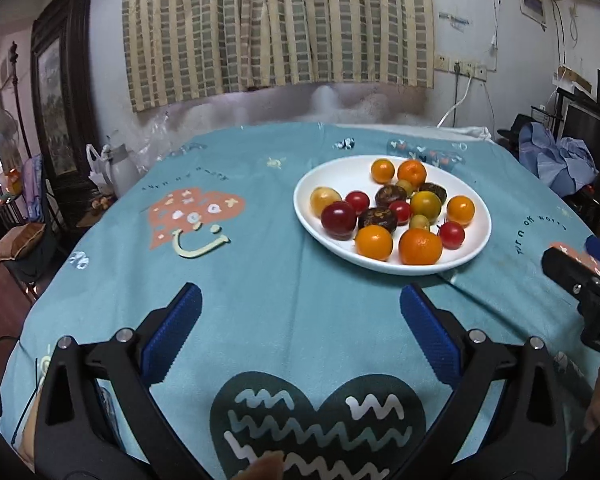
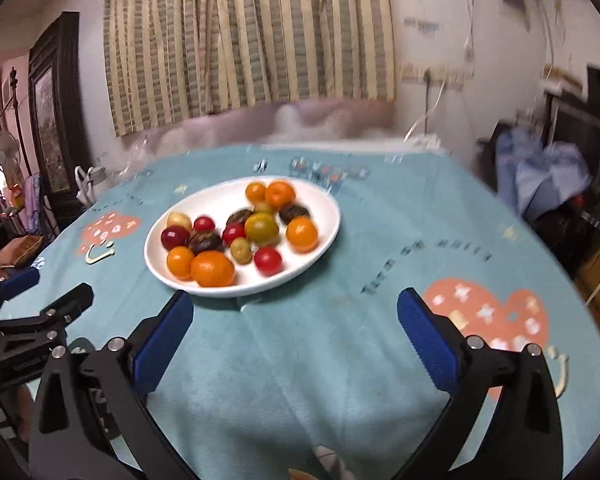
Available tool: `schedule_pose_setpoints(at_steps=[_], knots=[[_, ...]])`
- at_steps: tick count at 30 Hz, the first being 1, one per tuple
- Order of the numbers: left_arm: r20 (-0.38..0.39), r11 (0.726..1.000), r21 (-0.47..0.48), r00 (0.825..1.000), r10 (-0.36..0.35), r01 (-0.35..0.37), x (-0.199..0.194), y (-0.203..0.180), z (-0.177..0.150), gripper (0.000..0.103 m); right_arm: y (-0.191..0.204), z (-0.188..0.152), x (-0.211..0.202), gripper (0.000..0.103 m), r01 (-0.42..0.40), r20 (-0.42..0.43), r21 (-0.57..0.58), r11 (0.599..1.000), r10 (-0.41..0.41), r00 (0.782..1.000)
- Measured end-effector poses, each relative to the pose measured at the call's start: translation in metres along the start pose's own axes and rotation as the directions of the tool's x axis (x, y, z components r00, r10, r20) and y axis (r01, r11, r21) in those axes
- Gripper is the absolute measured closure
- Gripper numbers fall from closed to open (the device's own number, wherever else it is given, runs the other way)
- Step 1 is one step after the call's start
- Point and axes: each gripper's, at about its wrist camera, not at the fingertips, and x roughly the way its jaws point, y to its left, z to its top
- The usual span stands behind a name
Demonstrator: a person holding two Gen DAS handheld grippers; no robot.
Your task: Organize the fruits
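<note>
A teal cloth (image 1: 260,280) printed with hearts and lettering covers the bench and fills the lower two thirds of both views; behind it, across the top of each frame, hangs a striped curtain (image 1: 280,24), with a dark framed picture (image 1: 58,100) at the upper left; a white oval plate (image 1: 388,260) lies on the cloth, right of centre in the left wrist view and left of centre, slightly blurred, in the right wrist view; the fruits (image 1: 392,210) are all heaped on it, small round pieces touching one another, orange ones at the near and far edges, red, dark brown and yellow-green ones between; the left gripper (image 1: 300,336) hangs over bare cloth at the bottom of its own frame, blue pads spread wide with nothing between them, the plate beyond and to the right of its tips; the right gripper (image 2: 296,332) likewise stands wide apart and empty, its left pad just below the plate's near rim; each gripper shows at the other view's side edge.
</note>
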Motion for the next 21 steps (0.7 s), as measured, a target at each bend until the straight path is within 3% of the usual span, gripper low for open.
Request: schedule_pose_setpoints(at_steps=[3, 12, 21], knots=[[0.019, 1.0, -0.006, 1.0, -0.013, 0.013, -0.005, 0.001, 0.001, 0.002, 0.0, -0.006, -0.008, 0.001, -0.051, 0.078, 0.001, 0.999, 0.05, 0.996], [0.033, 1.0, 0.008, 0.999, -0.03, 0.029, -0.015, -0.004, -0.001, 0.002, 0.012, -0.008, 0.008, 0.001, -0.066, -0.016, -0.03, 0.997, 0.065, 0.998], [0.037, 0.998, 0.008, 0.998, -0.055, 0.054, -0.018, -0.005, -0.001, 0.002, 0.019, -0.013, 0.007, 0.001, -0.068, -0.027, -0.055, 0.996, 0.067, 0.997]])
